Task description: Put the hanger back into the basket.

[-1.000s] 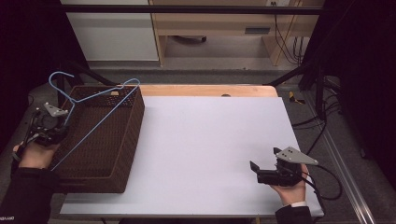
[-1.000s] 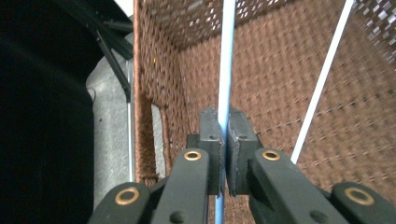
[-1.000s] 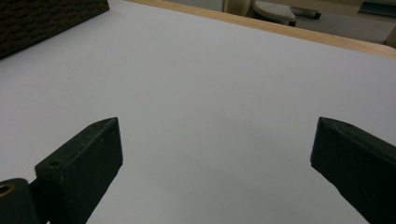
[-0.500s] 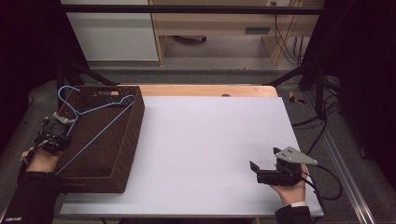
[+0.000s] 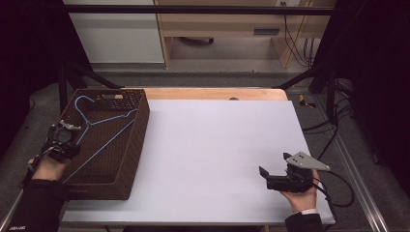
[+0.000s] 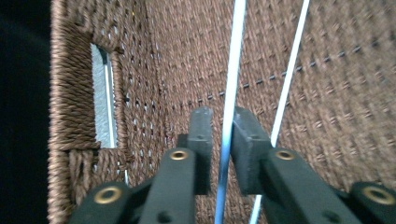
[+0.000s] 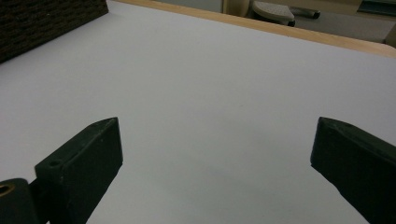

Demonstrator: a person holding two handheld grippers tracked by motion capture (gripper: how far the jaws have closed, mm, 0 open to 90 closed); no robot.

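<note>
A light blue wire hanger (image 5: 104, 118) lies inside the brown woven basket (image 5: 140, 140) at the table's left side, hook toward the far end. My left gripper (image 5: 63, 140) reaches over the basket's left rim at the hanger's near arm. In the left gripper view one hanger wire (image 6: 233, 70) runs between my left gripper's (image 6: 223, 126) pads, which have just been opening; a narrow gap shows beside the wire. My right gripper (image 5: 266, 176) rests at the table's near right, open with nothing between its fingers, as the right gripper view (image 7: 217, 154) confirms.
The white table top (image 5: 217, 140) stretches between the basket and the right hand. A handle slot (image 6: 105, 98) opens in the basket's wall. The basket's corner (image 7: 42, 14) sits far left in the right gripper view. A wooden strip (image 5: 217, 93) edges the table's far side.
The left hand has come down with the hanger, which was tilted above the basket's rim and now lies inside the basket. The right hand has not moved.
</note>
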